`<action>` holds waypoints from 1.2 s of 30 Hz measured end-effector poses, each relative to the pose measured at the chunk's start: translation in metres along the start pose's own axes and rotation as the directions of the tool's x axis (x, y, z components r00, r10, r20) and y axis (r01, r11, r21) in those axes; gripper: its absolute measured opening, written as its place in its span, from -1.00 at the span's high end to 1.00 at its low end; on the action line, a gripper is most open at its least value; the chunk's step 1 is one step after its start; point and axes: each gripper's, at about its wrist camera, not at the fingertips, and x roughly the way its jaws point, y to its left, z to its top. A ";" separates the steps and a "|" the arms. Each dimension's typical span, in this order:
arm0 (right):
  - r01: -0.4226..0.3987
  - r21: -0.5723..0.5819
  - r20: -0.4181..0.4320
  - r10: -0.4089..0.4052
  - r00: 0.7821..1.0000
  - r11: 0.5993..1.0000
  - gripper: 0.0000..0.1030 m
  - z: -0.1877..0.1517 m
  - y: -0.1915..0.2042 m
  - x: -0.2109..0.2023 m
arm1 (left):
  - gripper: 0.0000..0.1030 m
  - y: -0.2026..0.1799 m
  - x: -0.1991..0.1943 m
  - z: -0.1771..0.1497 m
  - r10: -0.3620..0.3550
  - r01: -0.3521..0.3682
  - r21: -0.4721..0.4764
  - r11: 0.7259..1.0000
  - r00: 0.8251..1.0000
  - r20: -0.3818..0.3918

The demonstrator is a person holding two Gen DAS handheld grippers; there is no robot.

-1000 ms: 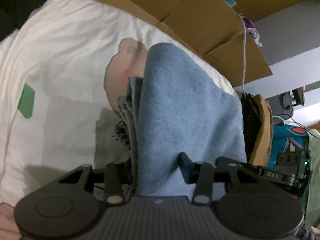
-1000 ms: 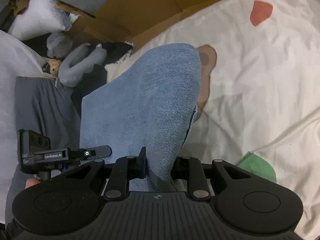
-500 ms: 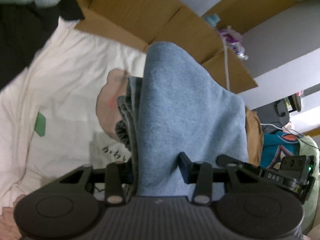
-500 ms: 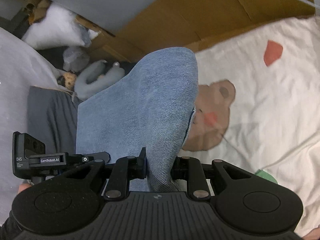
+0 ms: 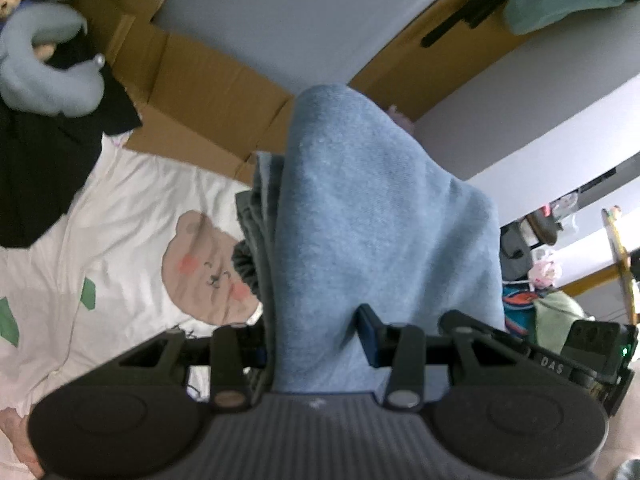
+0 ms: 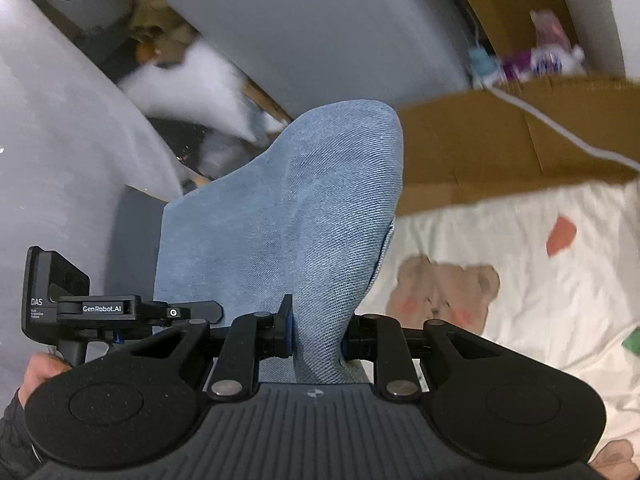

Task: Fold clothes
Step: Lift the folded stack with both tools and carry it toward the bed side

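Blue jeans [image 5: 380,232] bunched between the left tongs [image 5: 316,344], another fold pinched in the right tongs [image 6: 316,332], above the bear-print bedsheet [image 6: 520,264].

Bear-print sheet [image 5: 120,208], cardboard boxes [image 5: 200,96]

I cannot see the fingertips of my left gripper [image 5: 316,336], the blue garment [image 5: 372,240] covers them; at 1 o'clock in the right view the box [image 6: 500,148] contents are blurred
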 end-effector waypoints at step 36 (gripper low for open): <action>0.067 -0.105 0.248 -0.039 0.968 0.992 0.59 0.058 0.136 -0.334 | 0.14 -0.236 -0.119 -0.028 -0.173 0.144 0.228 0.963 0.978 0.113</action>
